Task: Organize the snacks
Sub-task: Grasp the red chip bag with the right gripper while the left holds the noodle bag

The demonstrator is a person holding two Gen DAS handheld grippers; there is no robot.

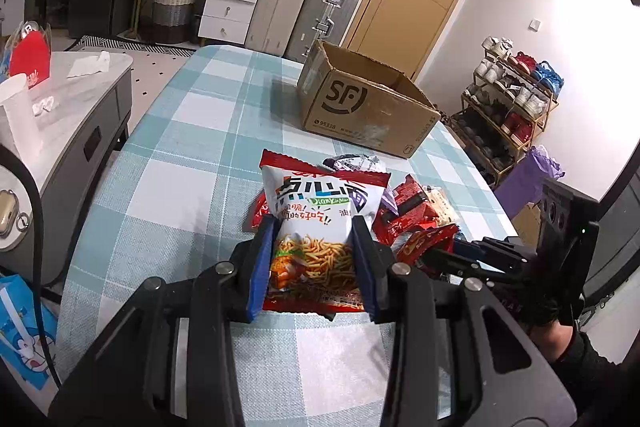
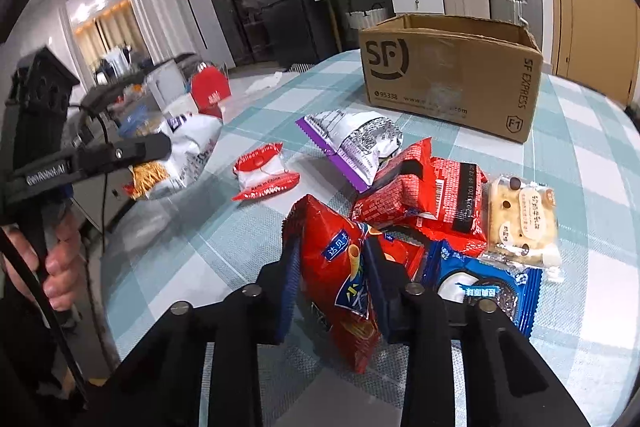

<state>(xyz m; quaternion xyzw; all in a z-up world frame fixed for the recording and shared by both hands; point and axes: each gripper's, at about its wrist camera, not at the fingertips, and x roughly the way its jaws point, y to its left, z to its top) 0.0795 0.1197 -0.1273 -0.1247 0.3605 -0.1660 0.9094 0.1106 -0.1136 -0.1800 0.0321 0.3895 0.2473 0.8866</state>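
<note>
- Blue-padded fingers of the left claw (image 1: 314, 259) are seen in the left wrist view clenched on a white noodle snack bag (image 1: 316, 227), pressed against both of its sides.
- The noodle snack bag is held upright and raised above the checked counter (image 1: 192, 155), its red top edge tilted away from the camera.
- A heap of red packets (image 1: 416, 219) is seen on the counter just behind and to the right of the held bag.
- An open cardboard box (image 1: 364, 103) marked SF is set farther back on the counter, well apart from the heap.
- The right claw (image 1: 460, 251) is seen at the right edge, reaching into the heap.
- In the right wrist view, the right claw (image 2: 332, 267) is clenched on a red wafer-roll bag (image 2: 336, 267), which is gripped on both sides and stands on end.
- A blue cookie packet (image 2: 480, 291) lies on the counter (image 2: 200, 247), just beside the red wafer-roll bag on the right.
- Red packets (image 2: 424, 195) and a pale cake packet (image 2: 520, 219) are piled just behind it, touching one another.
- A purple-edged silver bag (image 2: 356, 147) and a small red-and-white packet (image 2: 264, 171) lie farther back, apart from each other.
- The cardboard box (image 2: 452, 75) is seen beyond them.
- The left claw (image 2: 160, 147) with the noodle snack bag (image 2: 184, 155) is seen at the left, held off the counter's edge.
</note>
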